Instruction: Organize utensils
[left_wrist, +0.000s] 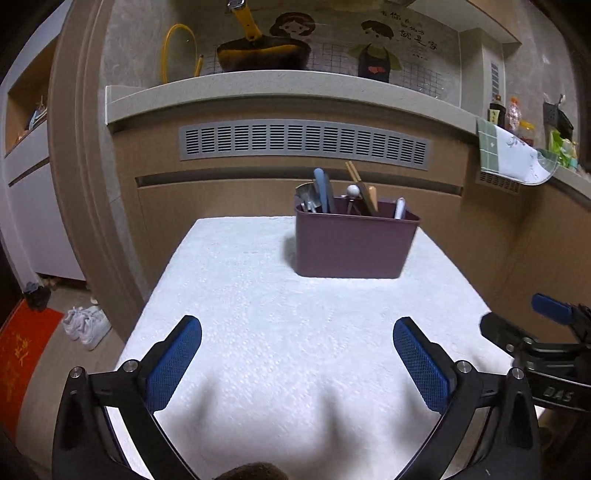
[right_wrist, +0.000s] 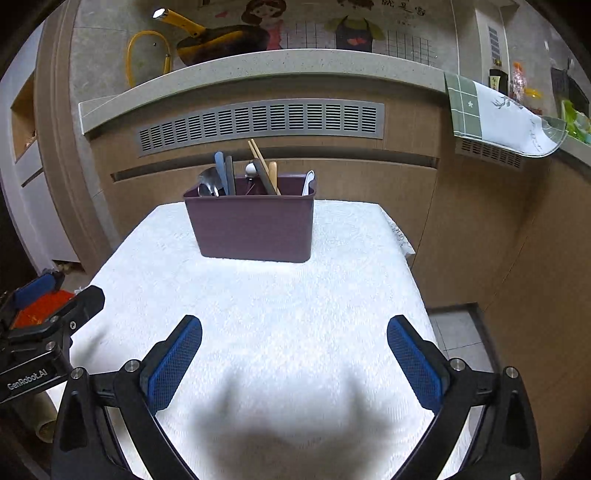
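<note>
Caddy (right_wrist: 255, 225) well beyond empty right tool (right_wrist: 294, 334).

Utensil (right_wrist: 225, 177) lower ends hidden inside caddy (right_wrist: 255, 225).

Both wrist views face forward, angled down — share utensil caddy (left_wrist: 352, 242) (right_wrist: 255, 229).

A purple caddy (left_wrist: 354, 245) stands upright near the table's far edge. Utensils stand in it: metal spoons (left_wrist: 308, 201) and a blue handle (left_wrist: 322, 188) at its left, chopsticks (left_wrist: 356, 181) in the middle, a white handle (left_wrist: 399, 208) at its right.
</note>
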